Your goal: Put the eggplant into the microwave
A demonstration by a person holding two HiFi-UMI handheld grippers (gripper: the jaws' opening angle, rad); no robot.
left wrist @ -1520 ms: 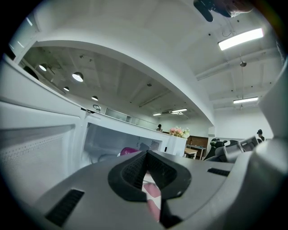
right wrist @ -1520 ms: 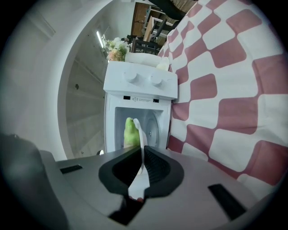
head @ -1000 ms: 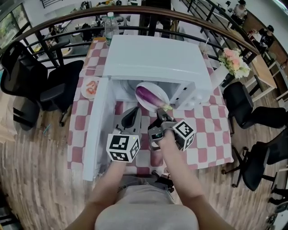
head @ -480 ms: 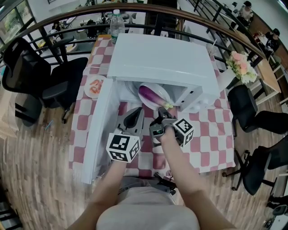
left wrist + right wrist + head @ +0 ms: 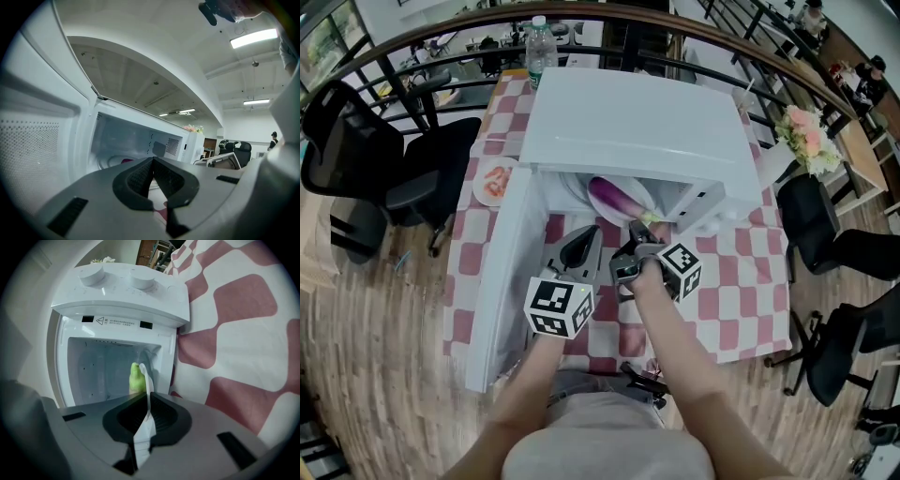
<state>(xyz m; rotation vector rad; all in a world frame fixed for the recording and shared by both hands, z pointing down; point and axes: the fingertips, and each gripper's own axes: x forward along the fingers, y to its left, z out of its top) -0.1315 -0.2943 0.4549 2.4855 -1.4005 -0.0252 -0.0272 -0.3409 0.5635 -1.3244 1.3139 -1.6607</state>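
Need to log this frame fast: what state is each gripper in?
Left gripper: closed, empty.
Right gripper: closed on the rim of the plate carrying the eggplant.

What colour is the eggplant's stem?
The stem is light green, best seen in the right gripper view.

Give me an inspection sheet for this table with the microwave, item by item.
Surface: tablecloth, pink and white checks.
Job's things: eggplant lies on a white plate at the mouth of the microwave; door open.
Clutter: water bottle behind the microwave; small dish of food by the door; flowers at the right.
Grippers: right gripper shut on the plate's rim; left gripper shut, empty.
Cables: nothing seen.
Surroundings: black office chairs, railing, wooden floor.
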